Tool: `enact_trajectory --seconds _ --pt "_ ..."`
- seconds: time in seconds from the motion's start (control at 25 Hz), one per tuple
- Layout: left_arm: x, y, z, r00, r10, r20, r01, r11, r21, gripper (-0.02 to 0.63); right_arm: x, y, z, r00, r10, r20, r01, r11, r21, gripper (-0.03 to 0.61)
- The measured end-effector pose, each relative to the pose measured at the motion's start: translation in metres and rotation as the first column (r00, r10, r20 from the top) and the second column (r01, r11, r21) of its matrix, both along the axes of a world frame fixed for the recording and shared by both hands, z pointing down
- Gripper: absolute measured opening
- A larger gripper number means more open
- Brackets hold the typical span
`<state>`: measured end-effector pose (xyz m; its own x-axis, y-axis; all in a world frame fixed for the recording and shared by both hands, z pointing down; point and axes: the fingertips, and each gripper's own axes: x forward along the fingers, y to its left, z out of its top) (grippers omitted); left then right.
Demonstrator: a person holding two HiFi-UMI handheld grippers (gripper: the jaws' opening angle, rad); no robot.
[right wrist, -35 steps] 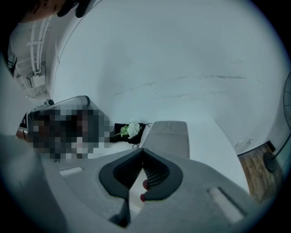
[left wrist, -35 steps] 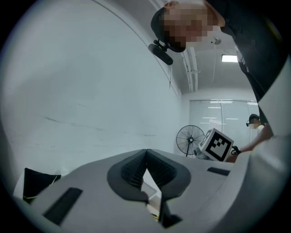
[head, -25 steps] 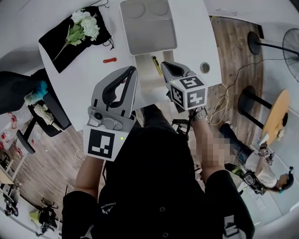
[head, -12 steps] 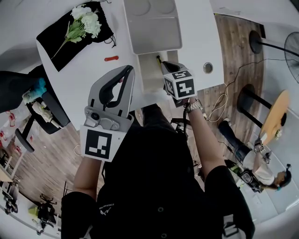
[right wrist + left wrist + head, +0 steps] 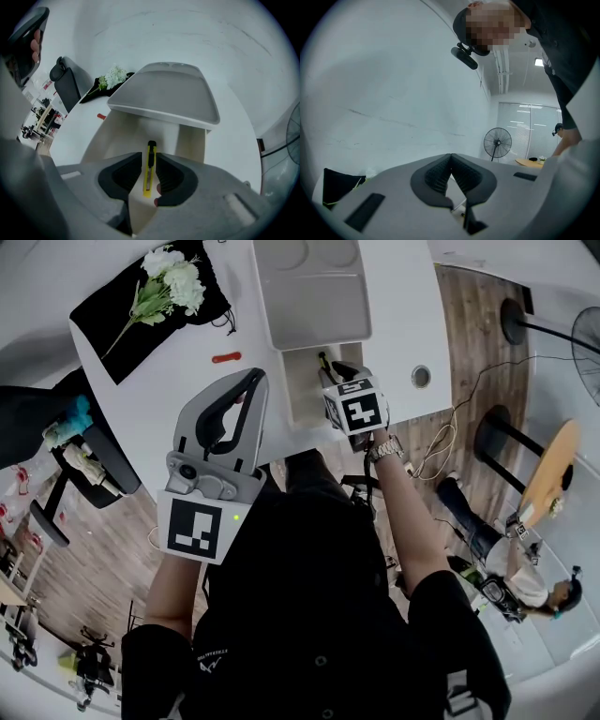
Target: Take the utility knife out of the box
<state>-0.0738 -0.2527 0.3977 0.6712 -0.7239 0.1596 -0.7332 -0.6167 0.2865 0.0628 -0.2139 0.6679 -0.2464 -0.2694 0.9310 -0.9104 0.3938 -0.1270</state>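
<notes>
A yellow utility knife [image 5: 149, 168] with a black slider lies lengthwise in the open white box [image 5: 117, 131]. In the head view only the knife's [image 5: 322, 360] far tip shows past my right gripper [image 5: 334, 367]. My right gripper [image 5: 149, 157] reaches down into the box [image 5: 298, 395], and its two dark pads are closed against the knife's long sides. My left gripper [image 5: 251, 381] hangs above the table's near edge, left of the box. My left gripper [image 5: 450, 157] is shut, its tips touching with nothing between them.
The box's raised lid [image 5: 314, 292] stands just behind it. A black cloth [image 5: 112, 320] with white flowers [image 5: 173, 282] lies at the back left. A small red item [image 5: 225, 357] sits left of the box, and a round metal piece [image 5: 421, 377] sits to its right. A chair [image 5: 89, 460] stands at the left.
My right gripper has moved forward and down into the box, over the knife, and its jaws have narrowed around it. The left gripper has barely shifted.
</notes>
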Motion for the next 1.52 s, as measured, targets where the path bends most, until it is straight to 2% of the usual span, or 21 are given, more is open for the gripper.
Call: enact_trajectory --seconds 0.24,0.56,0.64,0.84,1.52 --pt "-0.004 -0.007 0.001 1.000 0.000 -0.002 0.000 1.000 -0.001 0.005 -0.006 -0.003 0.007 0.995 -0.055 -0.081 0.053 0.998 -0.022 0.078" --pt "-0.013 -0.015 0.005 1.000 -0.010 -0.001 0.010 1.000 -0.009 0.005 -0.007 -0.006 0.017 0.984 -0.083 -0.160 0.075 0.995 -0.059 0.078" --pt "-0.016 -0.017 0.005 1.000 -0.014 -0.004 0.013 1.000 -0.009 0.005 -0.007 -0.006 0.018 0.987 -0.063 -0.148 0.054 0.997 -0.063 0.078" --pt "-0.019 -0.017 0.006 1.000 -0.018 -0.011 0.017 1.000 -0.013 0.005 0.001 -0.004 0.020 0.994 0.056 -0.096 -0.064 0.995 -0.081 0.077" --pt "-0.019 -0.002 0.001 1.000 -0.028 0.007 0.028 1.000 0.001 0.005 0.001 0.000 0.010 0.998 0.021 -0.061 -0.025 0.998 -0.056 0.062"
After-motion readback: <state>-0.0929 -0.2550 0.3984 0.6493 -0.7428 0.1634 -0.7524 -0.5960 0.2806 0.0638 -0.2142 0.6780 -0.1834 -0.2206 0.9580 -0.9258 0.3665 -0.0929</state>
